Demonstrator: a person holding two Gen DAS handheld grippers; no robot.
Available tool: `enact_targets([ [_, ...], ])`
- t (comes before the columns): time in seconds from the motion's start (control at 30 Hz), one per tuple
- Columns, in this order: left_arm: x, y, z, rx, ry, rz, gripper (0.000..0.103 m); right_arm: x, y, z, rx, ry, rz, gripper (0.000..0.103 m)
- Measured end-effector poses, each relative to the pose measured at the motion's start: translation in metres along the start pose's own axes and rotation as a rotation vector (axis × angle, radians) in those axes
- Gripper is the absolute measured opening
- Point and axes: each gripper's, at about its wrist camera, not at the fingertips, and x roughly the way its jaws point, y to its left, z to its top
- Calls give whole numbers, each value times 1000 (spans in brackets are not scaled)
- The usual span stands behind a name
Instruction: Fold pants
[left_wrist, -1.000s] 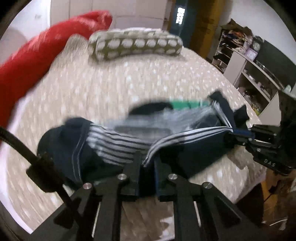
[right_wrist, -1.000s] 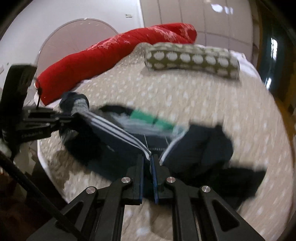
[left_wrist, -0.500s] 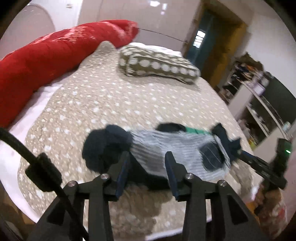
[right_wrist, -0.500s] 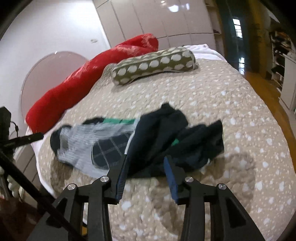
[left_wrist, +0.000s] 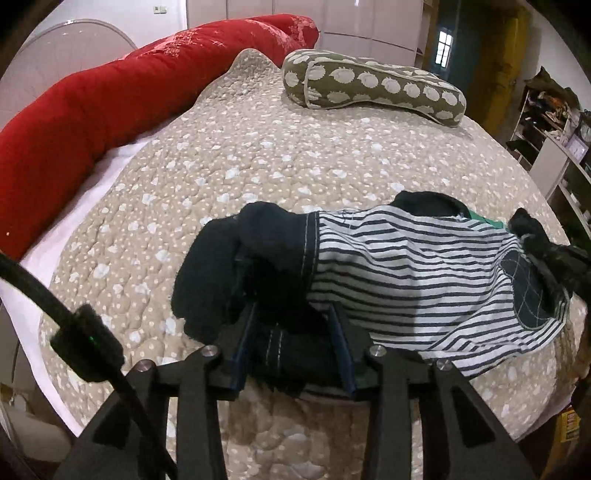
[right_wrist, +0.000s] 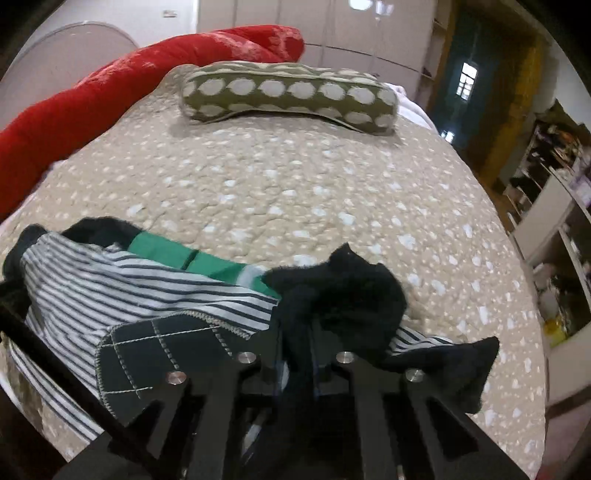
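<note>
Bed (left_wrist: 258, 155), quilt-covered, serves as the work surface and the landmark here. The bolster (left_wrist: 373, 88) lies at its far end and the red duvet (left_wrist: 110, 99) along its far left side. The pants (left_wrist: 406, 269), striped lining outward and dark fabric bunched at both ends, lie crumpled at the bed's near edge.

Left gripper (left_wrist: 293, 332): jaws apart, straddling the dark bunch at the pants' left end, pads not visibly pressing. Right gripper (right_wrist: 297, 354): its jaws have just been closing and now stand together, clamped on the dark fabric at the pants' right end.

Step in hand, as judged: re-gripping both ends to spread the garment before any fold. The next move calls for the left jaws to close on their bunch, then for both ends to be drawn apart and laid flat on the bed.
</note>
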Motion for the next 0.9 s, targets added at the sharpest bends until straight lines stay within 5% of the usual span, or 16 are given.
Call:
enact_targets([
  [0.17,-1,2,-4,-27,-17,-4,38,-56,-68,-19,243,-223,56,10],
  [0.27,-1,-1,-9,-20,-25,-8,38,-60,-109,-55,373,-190,66,11],
  [0.37,-1,-7,-11,2,-39,19,39,-58,-127,-88,442,-140,33,35],
  [0.4,-1,-7,-11,-2,-40,20,39,-61,-134,-96,475,-149,43,54],
  [0.43,-1,-7,-11,-8,-38,16,39,-66,-142,-104,517,-169,45,58],
  [0.7,-37,16,-9,-155,-85,-112,39,-98,-164,-97,558,-283,71,58],
  [0.9,-60,10,-3,-147,-124,-141,40,-73,-141,-82,519,-255,114,58],
])
